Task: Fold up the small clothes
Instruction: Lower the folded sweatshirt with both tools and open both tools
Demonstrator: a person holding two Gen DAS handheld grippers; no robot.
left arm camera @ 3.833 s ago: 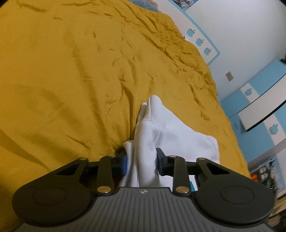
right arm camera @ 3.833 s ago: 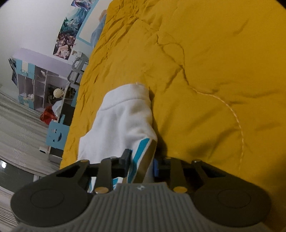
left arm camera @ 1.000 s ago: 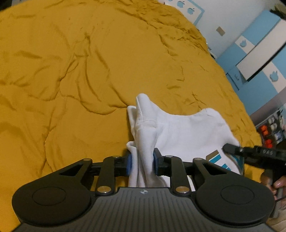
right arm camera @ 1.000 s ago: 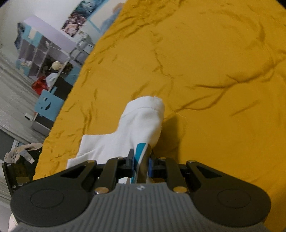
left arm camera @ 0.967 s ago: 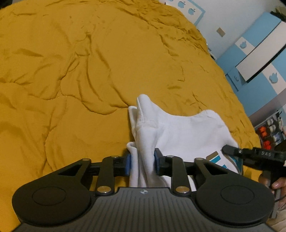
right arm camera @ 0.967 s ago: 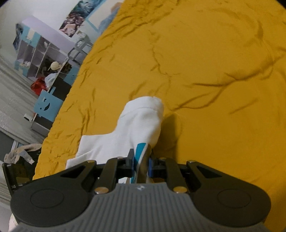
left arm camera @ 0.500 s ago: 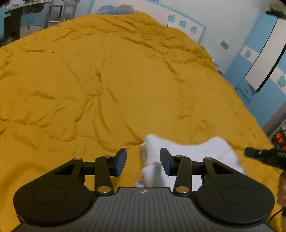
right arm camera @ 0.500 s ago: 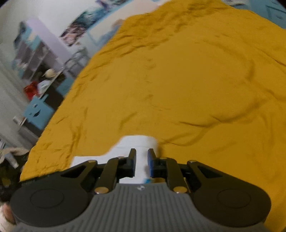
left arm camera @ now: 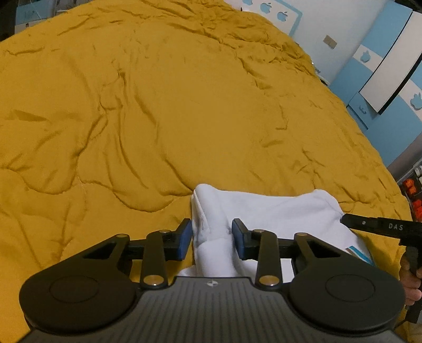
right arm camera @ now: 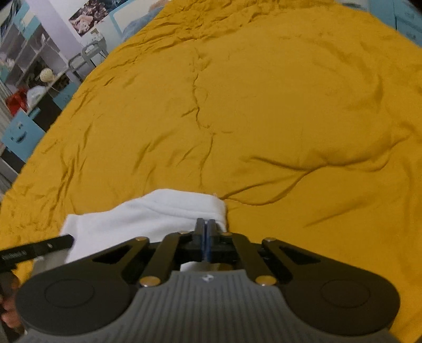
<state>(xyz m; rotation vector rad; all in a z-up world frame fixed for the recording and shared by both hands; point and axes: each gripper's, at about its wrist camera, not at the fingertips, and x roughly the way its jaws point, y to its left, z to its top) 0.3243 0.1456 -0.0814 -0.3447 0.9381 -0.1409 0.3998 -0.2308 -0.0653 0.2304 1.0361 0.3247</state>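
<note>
A rumpled mustard-yellow quilt (left arm camera: 163,110) covered the bed and filled almost the whole of both views, its surface creased into long ridges and shallow puffed panels with stitched seams. In the left wrist view a white wall with a blue band of apple shapes (left arm camera: 269,8) ran along the far edge of the bed, and blue and white cupboard doors (left arm camera: 382,71) stood at the far right. In the right wrist view open shelving (right arm camera: 29,60) with a pale round ball, a red object and other clutter stood at the far left, with a poster (right arm camera: 87,15) on the wall above it and a blue panel (right arm camera: 18,134) lower down beside the bed.

The small white garment (left arm camera: 266,213) lay on the near part of the quilt, bunched and partly folded, with a blue stripe showing at its near right edge. The left gripper (left arm camera: 212,238) was above its left end with the jaws well apart, a ridge of white cloth standing between the blue pads (left arm camera: 184,238) but held by neither. The right gripper (right arm camera: 204,237) sat over the garment's right end with its jaws pressed together; no cloth could be seen between them. Each gripper's black body showed at the edge of the other's view
</note>
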